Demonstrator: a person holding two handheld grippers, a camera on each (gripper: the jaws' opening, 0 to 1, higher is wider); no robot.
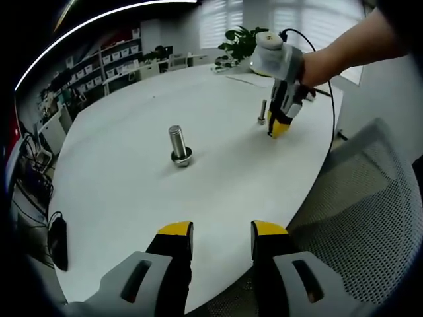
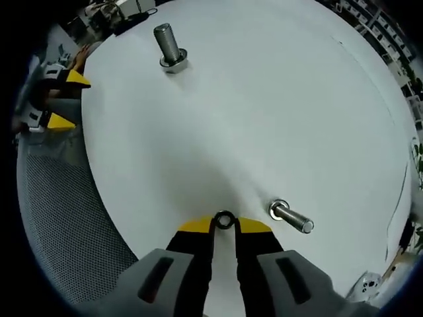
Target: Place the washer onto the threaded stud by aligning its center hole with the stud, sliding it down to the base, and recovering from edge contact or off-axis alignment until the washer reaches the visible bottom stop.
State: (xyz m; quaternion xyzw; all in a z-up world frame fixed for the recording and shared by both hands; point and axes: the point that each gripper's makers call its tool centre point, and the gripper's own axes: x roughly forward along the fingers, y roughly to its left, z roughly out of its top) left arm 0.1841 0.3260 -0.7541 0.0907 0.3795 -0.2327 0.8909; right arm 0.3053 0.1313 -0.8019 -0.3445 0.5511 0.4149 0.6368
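On the white round table (image 1: 132,198) stands a small threaded stud (image 1: 262,112), upright on its wide base. In the right gripper view the stud (image 2: 289,216) lies just right of my right gripper (image 2: 224,226), which is shut on a small dark washer (image 2: 224,220) pinched between its yellow tips. The washer sits beside the stud, not over it. In the left gripper view the right gripper (image 1: 277,129), held by a person's hand, points down at the table just right of the stud. My left gripper (image 1: 222,231) hangs open at the near table edge, nothing in it.
A larger bolt (image 1: 180,146) stands upright mid-table with a ring at its foot, also seen as the bolt (image 2: 170,47). A grey mesh chair (image 1: 370,218) is by the table edge. A black object (image 1: 58,243) lies at the left rim. A thin cable (image 1: 332,105) trails from the right gripper.
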